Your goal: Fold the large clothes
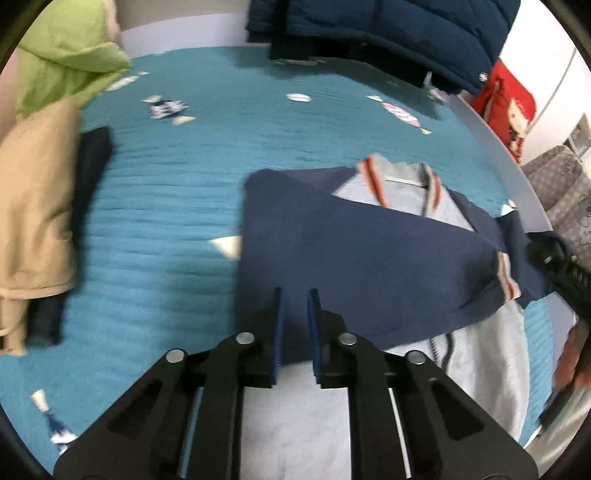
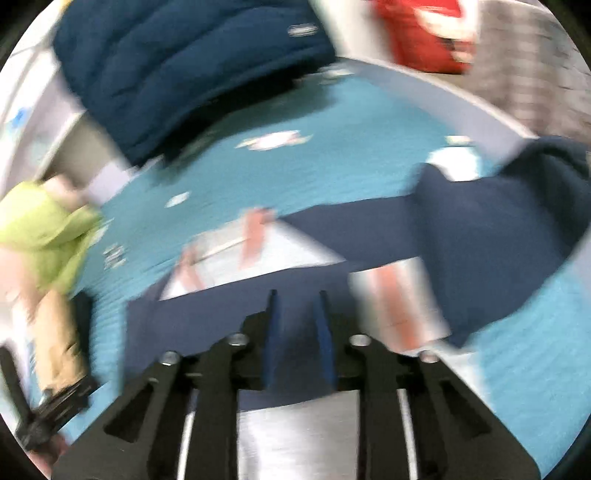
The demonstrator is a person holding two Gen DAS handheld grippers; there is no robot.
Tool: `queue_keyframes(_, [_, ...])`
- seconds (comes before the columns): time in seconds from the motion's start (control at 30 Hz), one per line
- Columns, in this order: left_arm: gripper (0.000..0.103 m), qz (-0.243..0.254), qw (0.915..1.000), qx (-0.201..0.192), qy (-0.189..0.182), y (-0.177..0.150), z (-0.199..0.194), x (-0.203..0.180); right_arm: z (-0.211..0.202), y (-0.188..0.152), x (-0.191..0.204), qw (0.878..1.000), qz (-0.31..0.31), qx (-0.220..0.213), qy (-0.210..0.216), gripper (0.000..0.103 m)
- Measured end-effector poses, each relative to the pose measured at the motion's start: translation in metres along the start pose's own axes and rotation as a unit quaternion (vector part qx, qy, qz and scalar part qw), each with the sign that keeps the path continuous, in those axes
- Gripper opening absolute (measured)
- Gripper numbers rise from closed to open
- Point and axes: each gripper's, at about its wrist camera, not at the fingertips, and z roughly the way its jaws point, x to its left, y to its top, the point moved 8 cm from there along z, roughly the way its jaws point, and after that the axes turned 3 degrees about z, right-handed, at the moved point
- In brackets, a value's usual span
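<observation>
Though unheld, jacket [image 1: 369, 251] beneath fingers [image 1: 279, 325].

Open teal bedspread [image 1: 166, 206] lies between the navy-and-grey jacket [image 1: 351, 251] and the beige coat [image 1: 37, 206] stacked at the left edge. A green garment [image 1: 62, 55] and a dark blue puffer [image 1: 388, 33] crowd the far side.

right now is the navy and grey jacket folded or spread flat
Partly folded: the navy and grey jacket lies on the teal bedspread with both navy sleeves crossed over its grey front.
</observation>
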Motion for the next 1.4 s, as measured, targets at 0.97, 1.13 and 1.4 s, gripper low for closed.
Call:
queue_keyframes(0.97, [0.003,0.006,0.9993,-0.018,0.032,0.034,0.043,0.010,0.062,0.027,-0.020,0.998,0.015,0.047,-0.042,0.001])
queue_keyframes(1.13, [0.002,-0.009,0.9974,0.003,0.072,0.061,0.098,0.033,0.091,0.023,-0.046,0.989,-0.014,0.078,-0.122,0.001])
queue_keyframes(1.4, [0.002,-0.020,0.9961,0.015,0.085,0.055,0.114,0.059,0.089,0.030,-0.098,0.989,0.019,0.085,-0.117,0.000])
